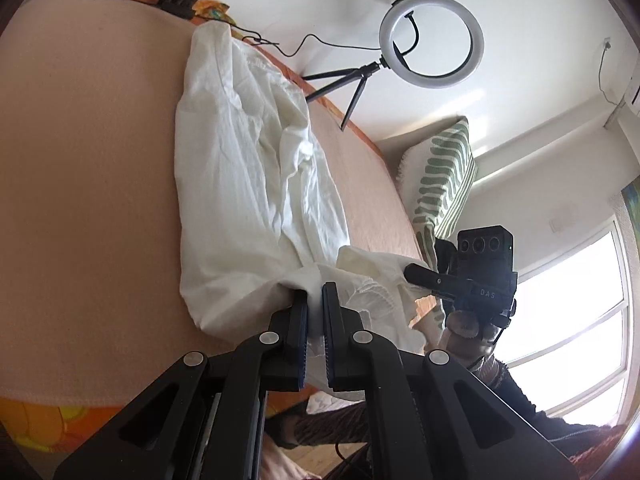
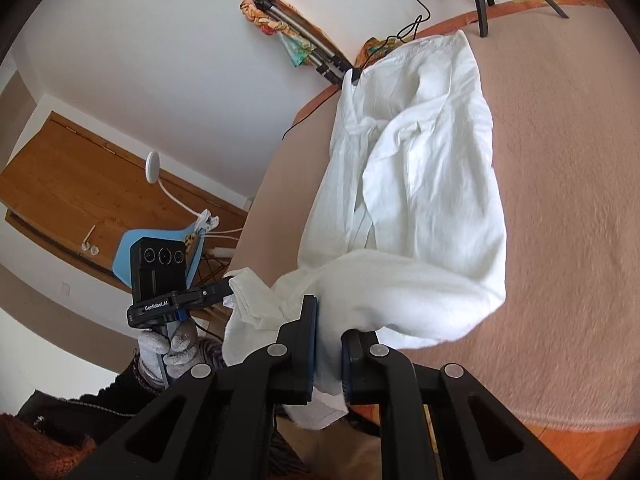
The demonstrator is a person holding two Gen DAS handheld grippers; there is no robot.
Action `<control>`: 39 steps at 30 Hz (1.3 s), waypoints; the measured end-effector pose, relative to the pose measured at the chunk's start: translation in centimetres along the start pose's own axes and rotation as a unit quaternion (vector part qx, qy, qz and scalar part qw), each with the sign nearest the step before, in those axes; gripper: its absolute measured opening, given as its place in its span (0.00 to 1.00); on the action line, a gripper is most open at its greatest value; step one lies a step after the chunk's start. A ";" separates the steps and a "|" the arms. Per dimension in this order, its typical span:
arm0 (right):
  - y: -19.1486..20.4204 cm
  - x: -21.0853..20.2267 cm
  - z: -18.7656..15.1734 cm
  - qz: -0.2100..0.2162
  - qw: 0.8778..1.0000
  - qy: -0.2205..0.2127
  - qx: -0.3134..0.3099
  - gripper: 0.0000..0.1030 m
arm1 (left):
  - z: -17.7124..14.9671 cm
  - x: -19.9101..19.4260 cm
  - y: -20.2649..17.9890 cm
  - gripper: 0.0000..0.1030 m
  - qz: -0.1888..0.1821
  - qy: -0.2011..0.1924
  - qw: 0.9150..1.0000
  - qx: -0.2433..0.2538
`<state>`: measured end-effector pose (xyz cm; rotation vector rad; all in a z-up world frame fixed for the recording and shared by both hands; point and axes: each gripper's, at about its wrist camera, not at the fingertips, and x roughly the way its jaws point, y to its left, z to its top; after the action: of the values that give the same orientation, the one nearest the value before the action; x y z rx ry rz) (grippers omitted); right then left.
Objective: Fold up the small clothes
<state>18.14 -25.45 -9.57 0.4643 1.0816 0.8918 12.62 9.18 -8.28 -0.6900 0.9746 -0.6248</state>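
Two claws, each pinched on the near hem of the white garment (image 1: 248,184): left gripper (image 1: 315,300) pressed together on cloth at the near-left corner, right gripper (image 2: 330,320) clamped likewise on the near-right corner, fabric bunched between the pads of both. Garment spread on the peach blanket (image 1: 92,168), long axis running from the claws at 6 o'clock away toward 12 o'clock, far end close to the bed's far edge. Near hem lifted off the blanket and sagging between the two grips; rest of the cloth rumpled, with a loose fold lying over the middle. Judged next: carry the held hem straight toward 12 o'clock over the body and lay it on the far end, both hands equally near, kept level so the fold lands square. Beyond the far edge, a ring light (image 1: 432,40) on its tripod at 1 o'clock in the left view, a folded tripod (image 2: 304,44) and black cable at 11 o'clock in the right view, a striped pillow (image 1: 440,176) at 3 o'clock. Nothing lying on the garment's path; the middle wrinkle likely to trap bulk under the fold.
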 end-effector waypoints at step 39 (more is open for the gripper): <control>-5.5 4.0 7.3 -0.180 0.982 -0.031 -0.054 0.17 | 6.4 4.2 5.3 0.14 0.096 -0.006 0.995 0.040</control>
<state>27.63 -24.77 -12.59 0.1955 1.0140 0.6066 20.95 10.92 -11.98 -0.5213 0.9868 -0.4865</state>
